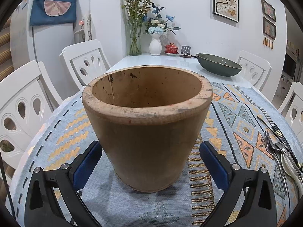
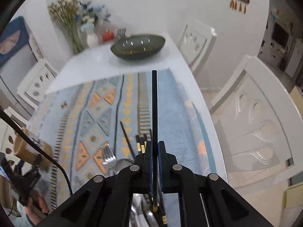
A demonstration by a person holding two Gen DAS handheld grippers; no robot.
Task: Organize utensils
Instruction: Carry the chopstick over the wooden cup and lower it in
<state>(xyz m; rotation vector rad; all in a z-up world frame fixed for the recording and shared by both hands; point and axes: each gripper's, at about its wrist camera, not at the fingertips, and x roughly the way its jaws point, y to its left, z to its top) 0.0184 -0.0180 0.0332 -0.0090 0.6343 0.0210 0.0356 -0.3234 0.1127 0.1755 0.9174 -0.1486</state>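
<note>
A brown clay pot (image 1: 145, 130) stands upright and empty on the patterned cloth (image 1: 236, 124). My left gripper (image 1: 151, 162) has its blue pads against the pot's lower sides. In the right wrist view the pot (image 2: 32, 147) shows at the far left. My right gripper (image 2: 155, 145) is shut on a black chopstick (image 2: 154, 104), which points forward above the cloth, its gold-banded end behind the pads. On the cloth below lie forks (image 2: 108, 154), a spoon (image 2: 121, 163) and more chopsticks (image 2: 140, 143). From the left wrist, this utensil pile (image 1: 280, 151) lies at the right edge.
A dark green bowl (image 1: 218, 65) sits on the white table beyond the cloth. Flower vases (image 1: 135, 43) and a red lidded cup (image 1: 171, 48) stand at the far end. White chairs (image 1: 22, 109) line both sides. A person's hand (image 2: 37, 206) holds the left gripper.
</note>
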